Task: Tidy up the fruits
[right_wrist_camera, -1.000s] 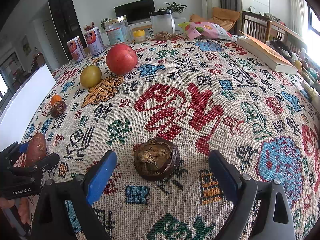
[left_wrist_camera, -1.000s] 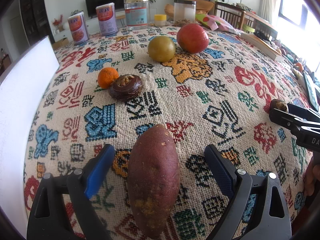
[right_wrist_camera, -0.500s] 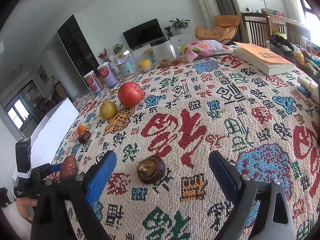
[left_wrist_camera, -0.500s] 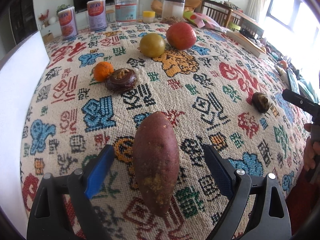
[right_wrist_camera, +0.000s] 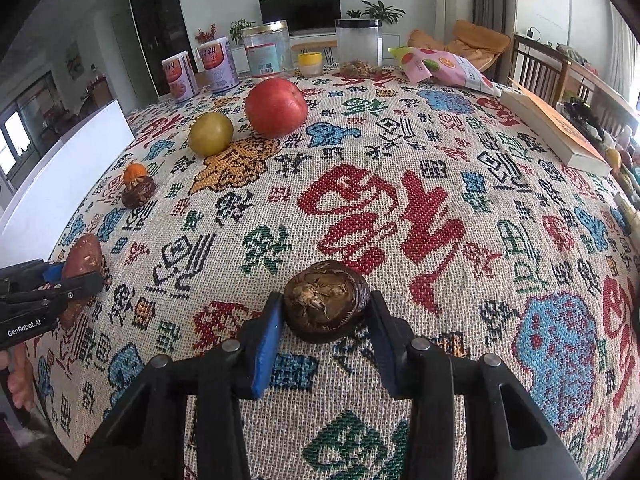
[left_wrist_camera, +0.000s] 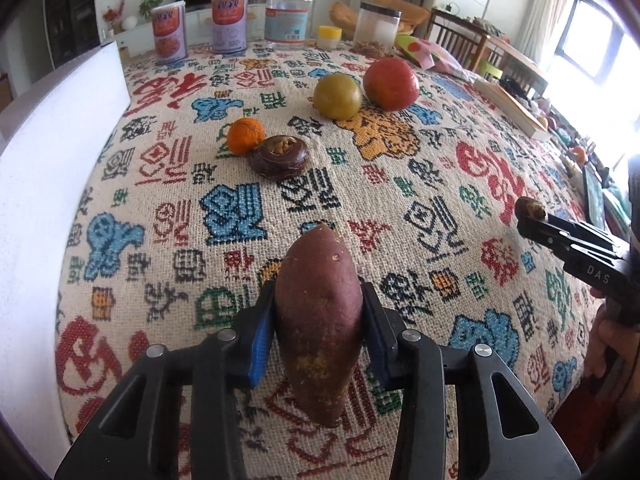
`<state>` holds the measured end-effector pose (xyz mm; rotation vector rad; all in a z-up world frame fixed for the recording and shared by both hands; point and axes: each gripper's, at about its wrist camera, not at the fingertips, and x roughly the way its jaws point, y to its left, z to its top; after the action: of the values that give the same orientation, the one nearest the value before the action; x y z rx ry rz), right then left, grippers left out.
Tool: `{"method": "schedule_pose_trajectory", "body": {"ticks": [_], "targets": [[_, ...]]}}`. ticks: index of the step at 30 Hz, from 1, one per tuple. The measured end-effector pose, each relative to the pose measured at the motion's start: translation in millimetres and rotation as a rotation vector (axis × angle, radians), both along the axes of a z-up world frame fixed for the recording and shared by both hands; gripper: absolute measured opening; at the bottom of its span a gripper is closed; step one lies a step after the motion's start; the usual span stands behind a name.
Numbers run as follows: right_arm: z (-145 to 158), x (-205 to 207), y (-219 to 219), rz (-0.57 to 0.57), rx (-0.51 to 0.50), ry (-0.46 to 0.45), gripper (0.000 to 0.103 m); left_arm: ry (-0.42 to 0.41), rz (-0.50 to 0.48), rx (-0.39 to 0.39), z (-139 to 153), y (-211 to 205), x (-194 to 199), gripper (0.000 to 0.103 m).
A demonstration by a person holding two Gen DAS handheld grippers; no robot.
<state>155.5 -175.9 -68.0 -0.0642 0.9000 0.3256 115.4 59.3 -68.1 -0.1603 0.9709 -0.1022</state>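
The sweet potato (left_wrist_camera: 320, 320), a spindle-shaped root with dull reddish-purple skin and a rough tan patch toward its near end, is now clamped across its middle by the left gripper (left_wrist_camera: 319, 322); half a second ago the blue-padded fingers stood wide on either side of it and did not touch. It lies lengthwise along the gripper, low over the near part of the table; whether it rests on the cloth cannot be told. The right gripper (right_wrist_camera: 325, 314) has likewise closed: its jaws, wide apart earlier, now press both sides of a dark brown, wrinkled round fruit (right_wrist_camera: 326, 306) with a dry, crusted top, at the near centre of the table. The tablecloth (right_wrist_camera: 400, 168) is a coarse woven fabric, cream ground with red, blue, green and black block characters. Farther back on the left, a small pebbled orange (left_wrist_camera: 245, 135) touches a flattened, glossy dark brown fruit (left_wrist_camera: 280, 157). Beyond these a smooth yellow-green round fruit (left_wrist_camera: 338, 96) sits just beside a larger smooth red apple (left_wrist_camera: 391, 84). None of these four has shifted. At the far edge stand two labelled tins (left_wrist_camera: 170, 34), a clear jar (left_wrist_camera: 289, 20), a small yellow-lidded pot (left_wrist_camera: 329, 37) and a frosted container (left_wrist_camera: 378, 26), with a pink snack bag (right_wrist_camera: 444, 68) and a book (right_wrist_camera: 556, 128) to the right.
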Motion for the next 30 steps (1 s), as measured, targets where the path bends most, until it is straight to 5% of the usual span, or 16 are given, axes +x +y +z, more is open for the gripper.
{"method": "schedule_pose_trajectory", "body": {"ticks": [8, 13, 16, 19, 25, 27, 28, 30], "targets": [[44, -36, 61, 0.194, 0.163, 0.009, 0.042, -0.117, 0.058, -0.339, 105, 74, -98, 0.041], [87, -64, 173, 0.467, 0.205, 0.008, 0.042, -0.232, 0.274, -0.310, 152, 166, -143, 0.041], [110, -82, 256, 0.640, 0.207, 0.027, 0.042, -0.187, 0.472, -0.237, 137, 225, -145, 0.041], [115, -92, 334, 0.755, 0.164, 0.059, 0.042, -0.072, 0.631, -0.251, 96, 275, -141, 0.041], [80, -98, 427, 0.817, 0.013, 0.123, 0.042, 0.043, 0.723, -0.235, 54, 297, -138, 0.041], [72, -98, 435, 0.799, -0.010, 0.131, 0.044, 0.044, 0.748, -0.211, 51, 296, -138, 0.049], [72, -98, 435, 0.784, 0.001, 0.138, 0.047, 0.031, 0.753, -0.202, 51, 294, -138, 0.059], [77, -94, 423, 0.757, 0.052, 0.146, 0.076, -0.009, 0.770, -0.171, 57, 286, -138, 0.075]]}}
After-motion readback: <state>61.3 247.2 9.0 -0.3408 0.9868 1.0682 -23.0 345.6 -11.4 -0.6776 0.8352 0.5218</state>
